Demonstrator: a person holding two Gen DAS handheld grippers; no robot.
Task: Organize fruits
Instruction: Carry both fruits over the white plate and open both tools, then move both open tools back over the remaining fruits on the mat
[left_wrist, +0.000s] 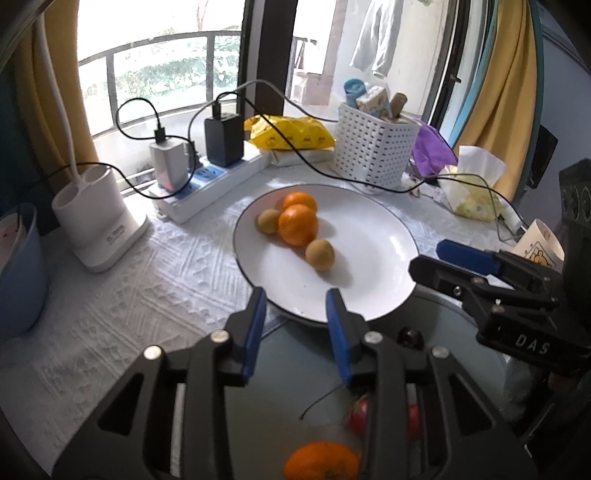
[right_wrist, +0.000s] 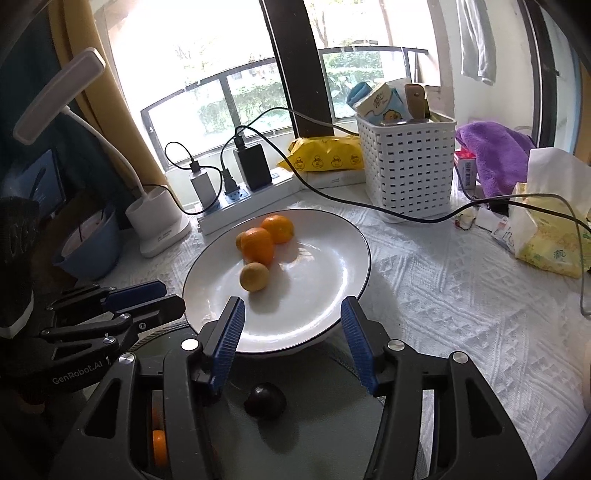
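Observation:
A white plate (left_wrist: 369, 280) (right_wrist: 325, 280) holds two oranges (left_wrist: 297, 224) (right_wrist: 258, 245) and two small tan fruits (left_wrist: 320, 254) (right_wrist: 254, 277). A grey-green plate (left_wrist: 288, 391) (right_wrist: 295, 424) sits in front of it, partly under its rim. It holds an orange (left_wrist: 320, 461), red cherries (left_wrist: 359, 417) and a dark fruit (right_wrist: 265, 400) (left_wrist: 410, 336). My left gripper (left_wrist: 295, 317) is open and empty above the grey plate. My right gripper (right_wrist: 291, 325) is open and empty above the dark fruit. The right gripper also shows in the left wrist view (left_wrist: 443, 258).
At the back stand a power strip with chargers (left_wrist: 207, 177), a white lamp base (left_wrist: 99, 225), a white basket (left_wrist: 373, 144) (right_wrist: 406, 162), a yellow packet (left_wrist: 291, 133), a purple cloth (right_wrist: 495, 155) and tissues (right_wrist: 546, 229). Black cables cross behind the plate. A blue bowl (left_wrist: 18, 273) is left.

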